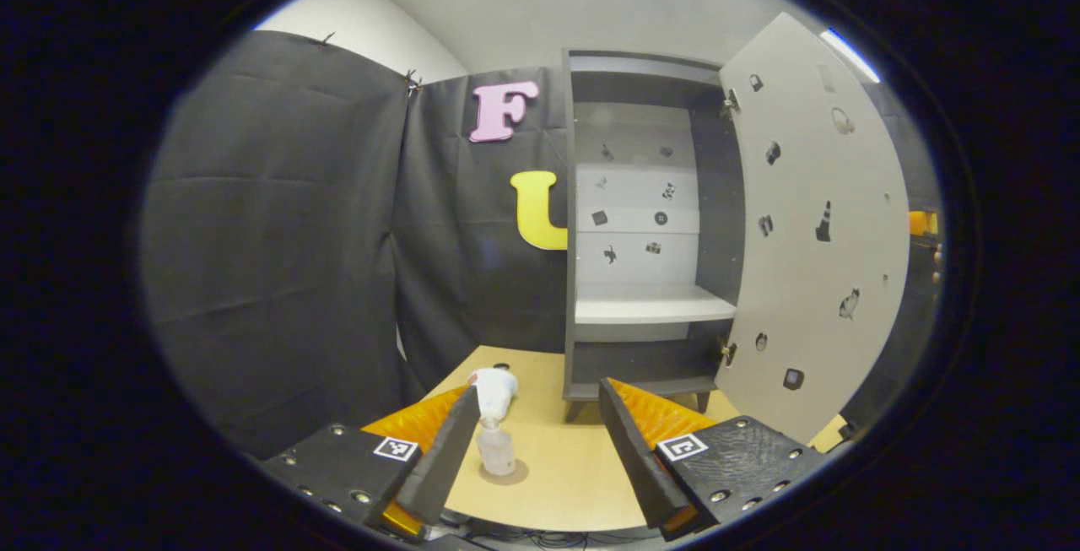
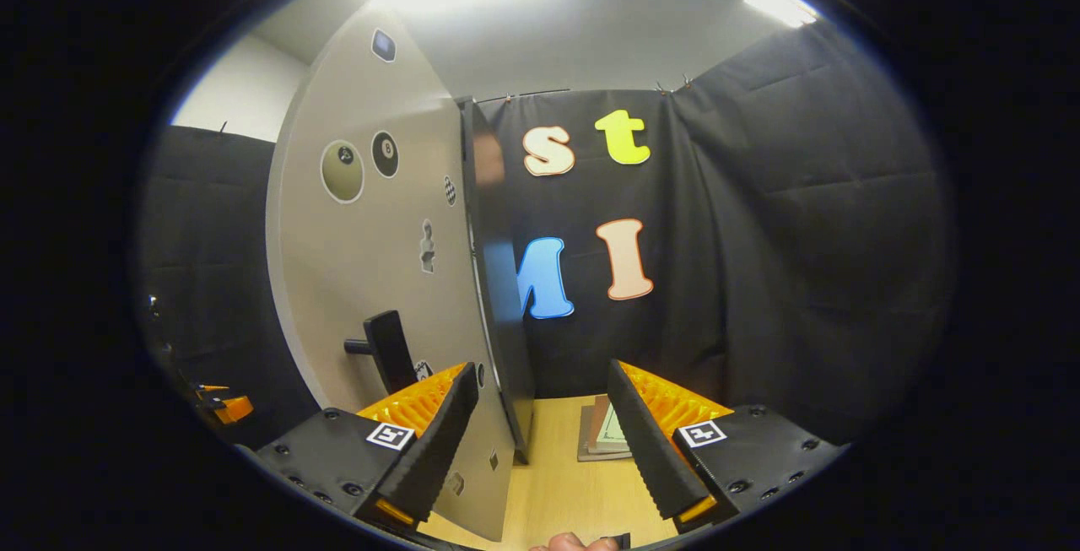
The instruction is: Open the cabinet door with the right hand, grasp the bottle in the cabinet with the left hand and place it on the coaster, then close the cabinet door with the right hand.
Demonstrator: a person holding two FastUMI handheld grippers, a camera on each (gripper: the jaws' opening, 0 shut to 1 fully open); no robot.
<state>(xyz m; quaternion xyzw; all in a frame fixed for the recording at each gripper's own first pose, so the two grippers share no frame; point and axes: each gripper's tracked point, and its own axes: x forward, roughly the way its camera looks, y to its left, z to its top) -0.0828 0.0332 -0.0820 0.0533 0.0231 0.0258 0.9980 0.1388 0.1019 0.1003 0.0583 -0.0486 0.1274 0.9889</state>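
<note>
Standing on its half-hidden coaster [image 1: 504, 474], bottle [image 1: 495, 448] partly behind released left gripper [image 1: 540, 450]; right gripper [image 2: 540, 441] released.

right hand-held gripper [image 2: 540, 441] — fingers apart | cabinet door [image 2: 380, 264] edge between them — handle [image 2: 388, 350] left

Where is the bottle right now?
In the left gripper view the bottle stands upright on the coaster on the table, left of the open cabinet, between the open hand-held gripper's fingers.

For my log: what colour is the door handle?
Black: the handle juts from the pale door, best in the right gripper view.
</note>
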